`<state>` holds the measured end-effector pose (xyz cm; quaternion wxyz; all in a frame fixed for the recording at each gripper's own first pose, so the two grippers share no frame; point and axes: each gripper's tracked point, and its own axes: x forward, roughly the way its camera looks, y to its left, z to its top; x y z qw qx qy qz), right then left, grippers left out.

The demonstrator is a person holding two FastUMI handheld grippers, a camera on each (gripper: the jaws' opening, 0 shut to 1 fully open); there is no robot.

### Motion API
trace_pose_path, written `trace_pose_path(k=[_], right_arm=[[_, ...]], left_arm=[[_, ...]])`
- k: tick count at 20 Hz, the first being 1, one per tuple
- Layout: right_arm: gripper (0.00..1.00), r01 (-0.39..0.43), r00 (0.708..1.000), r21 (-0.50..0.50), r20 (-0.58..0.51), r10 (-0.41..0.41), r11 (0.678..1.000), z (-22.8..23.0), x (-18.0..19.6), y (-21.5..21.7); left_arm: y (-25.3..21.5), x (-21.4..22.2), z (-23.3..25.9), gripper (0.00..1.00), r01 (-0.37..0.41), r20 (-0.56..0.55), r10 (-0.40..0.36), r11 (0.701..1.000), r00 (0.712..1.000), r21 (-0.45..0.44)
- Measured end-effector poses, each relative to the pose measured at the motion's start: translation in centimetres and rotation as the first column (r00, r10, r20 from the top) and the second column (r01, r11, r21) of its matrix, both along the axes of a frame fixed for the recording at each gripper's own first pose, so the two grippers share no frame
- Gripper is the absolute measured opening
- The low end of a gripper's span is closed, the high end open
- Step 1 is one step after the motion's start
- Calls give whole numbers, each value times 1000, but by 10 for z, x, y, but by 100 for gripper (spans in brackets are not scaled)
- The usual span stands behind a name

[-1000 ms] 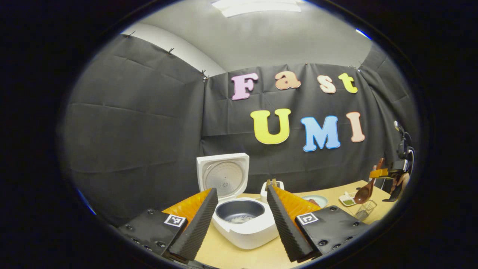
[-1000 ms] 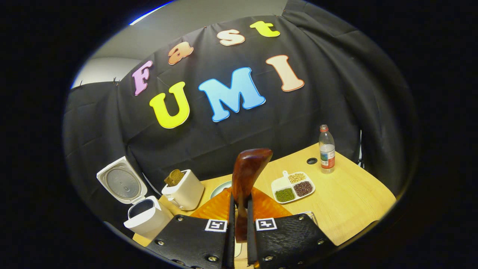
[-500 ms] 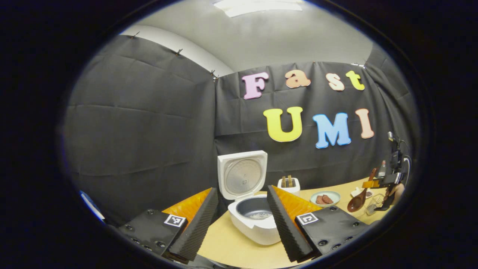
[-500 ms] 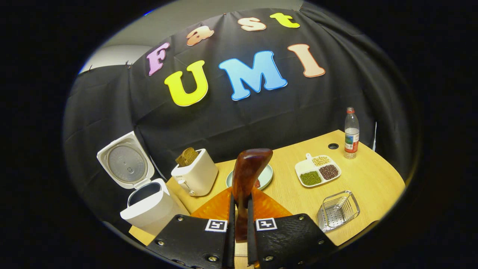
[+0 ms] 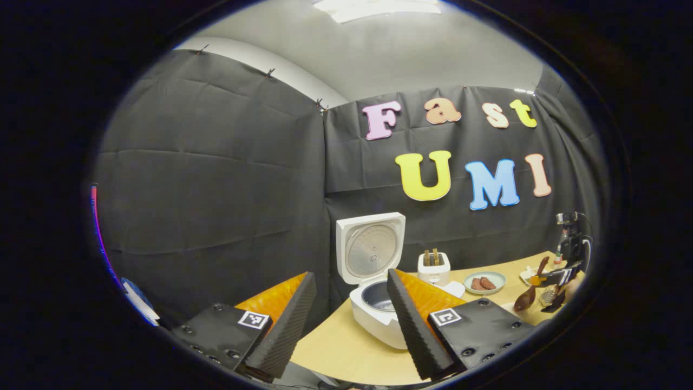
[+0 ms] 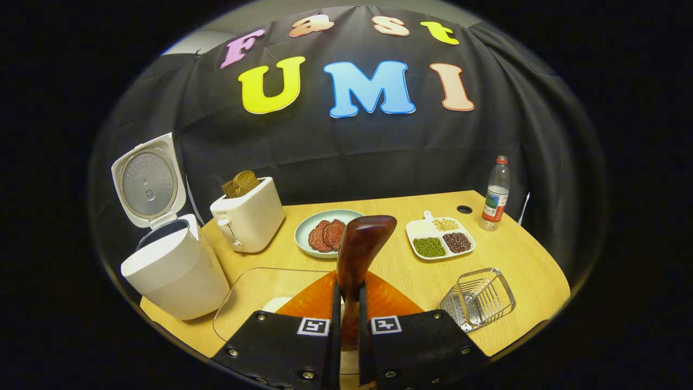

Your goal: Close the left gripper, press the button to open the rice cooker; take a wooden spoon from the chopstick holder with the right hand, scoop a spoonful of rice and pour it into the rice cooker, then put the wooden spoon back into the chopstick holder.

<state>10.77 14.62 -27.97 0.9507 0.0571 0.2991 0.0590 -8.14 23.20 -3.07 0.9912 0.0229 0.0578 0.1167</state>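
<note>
- Left gripper view: our left gripper (image 5: 346,303) hangs with its fingers spread wide and nothing between them, low over the near edge of the table (image 5: 346,352). Beyond its fingers stands the rice cooker (image 5: 379,319) with its lid (image 5: 371,248) swung up, so we judge the button step done. The pot is partly hidden by one finger and we cannot tell what lies in it. Far off at the right edge we see the other gripper carrying the wooden spoon (image 5: 524,300), bowl downward, near the wire holder.
- Right gripper view: our right gripper (image 6: 346,319) is clamped on the spoon's handle — both fingers press its sides, and the dark handle end rises straight up between them. The spoon's bowl lies below the frame, so we cannot tell whether it is loaded. The chopstick holder (image 6: 479,298), a wire basket, sits just to the right, lying tilted on the table. A clear tray (image 6: 254,292) with something white in it is just ahead of the fingers; the cooker stands to the left.
- Risk, as we judge it: the basket is light and tipped — lowering the spoon off-centre could push it along the table or catch a wire, leaving the spoon outside.
</note>
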Motion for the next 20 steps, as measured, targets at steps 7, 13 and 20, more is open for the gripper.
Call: trace_pose_path(k=[7,13,20], right_arm=[[14,-42,998,107,-38,46,993,-4,-9,47],[14,87,988,367,-152,-32,926,-10,-9,50],[14,277,949,616,-298,-107,738,-5,-6,28]], left_arm=[[4,-3,3,96,8,4,-8,1000,1000,0],[10,-7,2,96,-1,7,1,1000,1000,-19],[-3,-4,4,92,10,14,-9,1000,1000,-21]])
